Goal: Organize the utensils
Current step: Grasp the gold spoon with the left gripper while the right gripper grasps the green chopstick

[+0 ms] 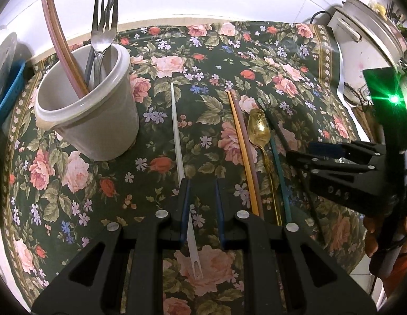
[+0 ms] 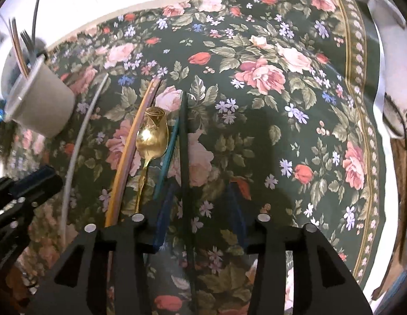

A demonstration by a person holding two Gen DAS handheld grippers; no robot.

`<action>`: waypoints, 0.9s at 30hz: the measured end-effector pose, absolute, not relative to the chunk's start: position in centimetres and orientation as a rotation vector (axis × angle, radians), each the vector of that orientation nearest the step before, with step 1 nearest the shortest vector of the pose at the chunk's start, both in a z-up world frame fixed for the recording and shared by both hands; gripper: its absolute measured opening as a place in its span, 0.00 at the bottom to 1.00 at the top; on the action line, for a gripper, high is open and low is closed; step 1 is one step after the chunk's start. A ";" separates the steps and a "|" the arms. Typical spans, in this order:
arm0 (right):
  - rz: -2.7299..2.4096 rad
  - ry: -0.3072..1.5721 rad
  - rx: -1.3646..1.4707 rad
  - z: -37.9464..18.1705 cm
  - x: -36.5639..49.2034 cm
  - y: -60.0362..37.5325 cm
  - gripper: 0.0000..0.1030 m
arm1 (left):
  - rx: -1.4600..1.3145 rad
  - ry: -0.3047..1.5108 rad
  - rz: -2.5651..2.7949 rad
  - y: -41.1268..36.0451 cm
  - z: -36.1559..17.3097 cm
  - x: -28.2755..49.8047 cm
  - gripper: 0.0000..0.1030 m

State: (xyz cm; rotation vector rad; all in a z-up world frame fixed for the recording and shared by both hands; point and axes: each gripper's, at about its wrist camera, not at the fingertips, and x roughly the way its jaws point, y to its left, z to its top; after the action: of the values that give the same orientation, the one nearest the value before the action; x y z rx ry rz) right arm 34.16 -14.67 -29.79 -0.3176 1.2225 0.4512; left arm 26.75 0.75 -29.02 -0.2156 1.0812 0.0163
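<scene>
Floral-clothed desk (image 1: pixel 208 60) work is partly done: cup (image 1: pixel 98 120) holds fork (image 1: pixel 102 26) and chopsticks, while spoon (image 2: pixel 152 136) and more chopsticks (image 2: pixel 124 152) remain; left gripper (image 1: pixel 202 202) fingers straddle white stick (image 1: pixel 181 157) unclenched, right gripper (image 2: pixel 200 202) fingers straddle black chopstick (image 2: pixel 183 136), released.

Light was dim and warm over the dark floral cloth (image 1: pixel 203 60). A green lamp (image 1: pixel 393 99) flared into a starburst. Fisheye edges curved and darkened; the right wrist view was softly blurred.
</scene>
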 end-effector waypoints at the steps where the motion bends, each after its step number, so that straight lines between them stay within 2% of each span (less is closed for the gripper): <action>1: 0.439 1.213 -0.344 -29.9 34.0 -14.4 0.39 | -0.215 1.082 0.015 0.8 -29.0 26.8 0.16; 4: 0.420 1.189 -0.393 -30.1 33.9 -14.0 0.37 | -0.214 1.082 0.014 0.9 -29.0 26.9 0.16; 7: 0.397 1.191 -0.377 -29.9 34.2 -14.9 0.20 | -0.219 1.082 0.012 1.0 -29.1 27.0 0.16; 8: 0.384 1.202 -0.352 -29.8 34.7 -15.7 0.11 | -0.218 1.082 0.012 1.1 -29.1 27.0 0.16; 9: 0.377 1.211 -0.326 -29.6 35.0 -16.6 0.09 | -0.218 1.083 0.011 1.1 -29.1 27.1 0.16; 13: 0.371 1.255 -0.220 -29.6 36.8 -19.1 0.07 | -0.219 1.087 0.003 0.9 -29.2 27.6 0.16; 19: 0.391 1.260 -0.188 -29.9 38.1 -19.0 0.08 | -0.231 1.093 -0.032 -0.4 -29.1 28.8 0.16; 27: 0.442 1.259 -0.110 -29.3 38.5 -20.3 0.06 | -0.258 1.112 -0.119 -3.3 -28.7 31.2 0.16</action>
State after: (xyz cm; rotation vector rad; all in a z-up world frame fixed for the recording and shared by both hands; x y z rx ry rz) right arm 38.51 -20.35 -29.26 -0.1097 1.2588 0.4424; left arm 31.21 -3.28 -28.74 -0.2584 1.1116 -0.1194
